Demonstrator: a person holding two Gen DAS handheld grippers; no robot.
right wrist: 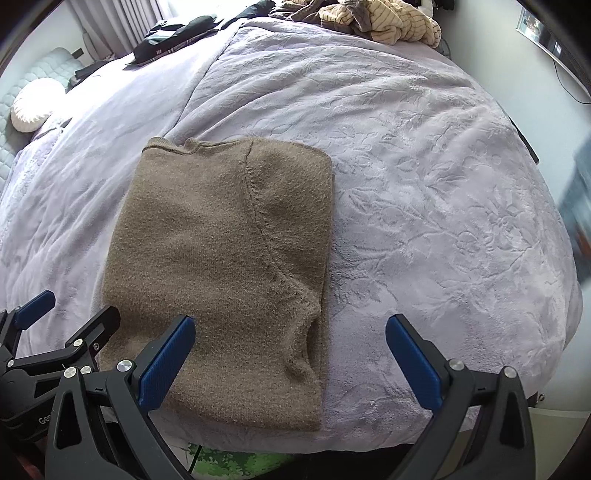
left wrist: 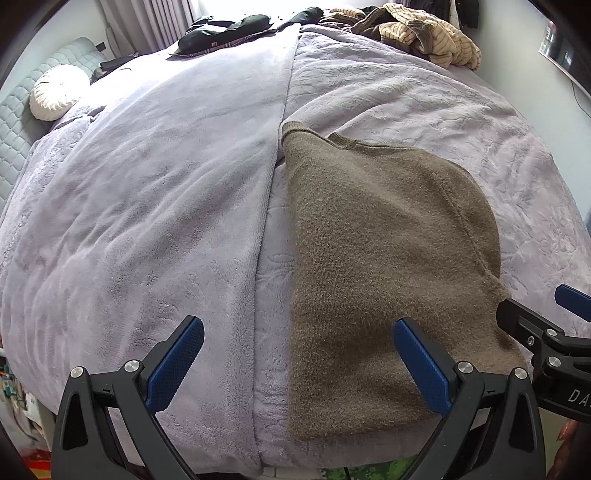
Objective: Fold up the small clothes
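A brown knit sweater (left wrist: pixel 376 266) (right wrist: pixel 225 251) lies folded lengthwise on the lilac bedspread (left wrist: pixel 147 206) (right wrist: pixel 424 184), its ribbed collar at the far end and its hem near the bed's front edge. My left gripper (left wrist: pixel 298 354) stands open above the sweater's near left edge, holding nothing. My right gripper (right wrist: pixel 290 350) is open too, hovering over the sweater's near right corner with nothing between its fingers. The right gripper (left wrist: pixel 539 317) shows at the right edge of the left wrist view, and the left gripper (right wrist: pixel 70 310) at the lower left of the right wrist view.
A pile of striped beige clothes (left wrist: pixel 424 33) (right wrist: pixel 384 18) sits at the far end of the bed. Black garments (left wrist: pixel 225 33) (right wrist: pixel 173 33) lie at the far left. A round white cushion (left wrist: pixel 55 92) rests by the headboard. The bed's front edge runs just below the grippers.
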